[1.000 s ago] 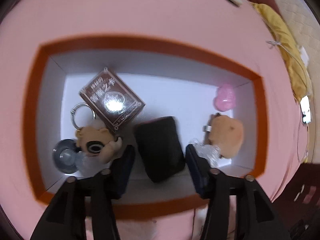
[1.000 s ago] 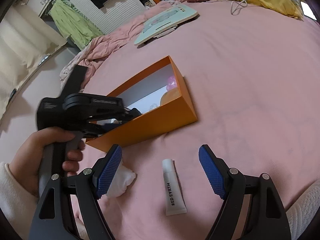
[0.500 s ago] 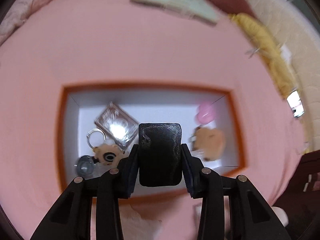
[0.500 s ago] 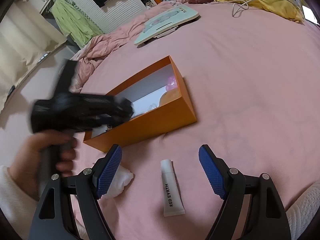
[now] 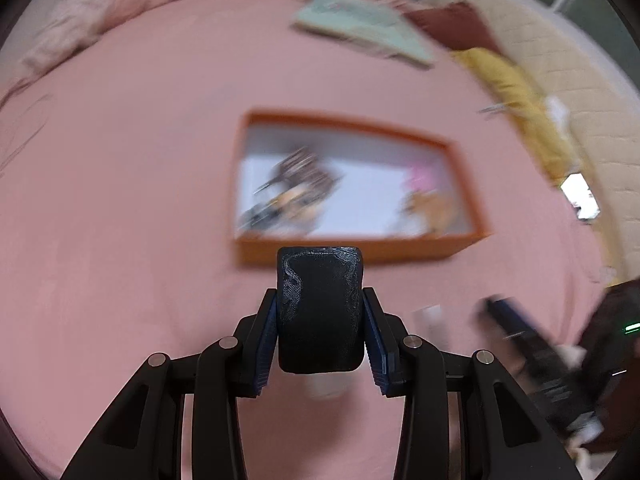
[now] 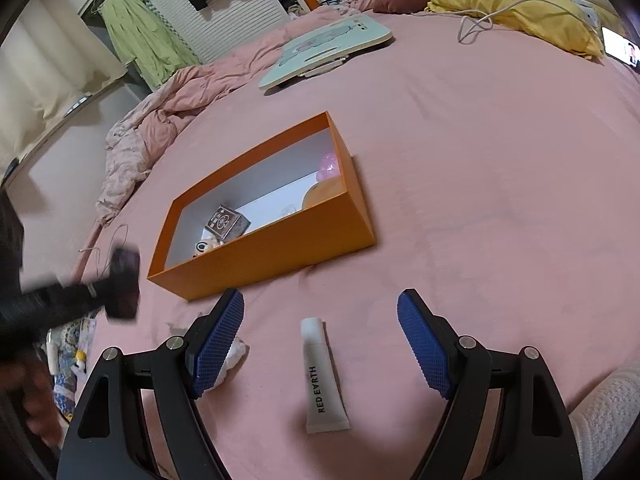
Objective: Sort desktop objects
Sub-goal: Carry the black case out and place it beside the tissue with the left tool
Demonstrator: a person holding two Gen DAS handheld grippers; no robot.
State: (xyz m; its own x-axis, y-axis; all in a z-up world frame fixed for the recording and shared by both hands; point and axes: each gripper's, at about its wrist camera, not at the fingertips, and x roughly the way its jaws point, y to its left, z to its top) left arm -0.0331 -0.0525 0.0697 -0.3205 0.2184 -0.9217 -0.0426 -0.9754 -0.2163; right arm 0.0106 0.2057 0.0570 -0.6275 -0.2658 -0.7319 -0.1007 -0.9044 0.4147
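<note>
My left gripper [image 5: 320, 332] is shut on a black pouch [image 5: 320, 308] and holds it in the air, back from the near wall of the orange box [image 5: 360, 254]. From the right wrist view that pouch [image 6: 124, 286] shows blurred, left of the orange box [image 6: 280, 248]. Inside the box lie a dark clear-cased card [image 6: 226, 220], bear keychains and a pink charm [image 6: 329, 164]. My right gripper [image 6: 320, 340] stands open low over the pink bedspread, a white tube [image 6: 322, 376] marked RED EARTH lying between its fingers, untouched.
A crumpled white tissue [image 6: 232, 356] lies by the right gripper's left finger. Farther back on the bed are a mint-green board [image 6: 328, 50], a yellow cloth [image 6: 516, 4] with a white cable, and a lit phone [image 6: 622, 50]. A rumpled pink quilt [image 6: 152, 136] edges the left.
The left gripper closed on the black pouch inside the box, lifted it out and pulled it back toward the left, clear of the box. The right gripper stayed put.
</note>
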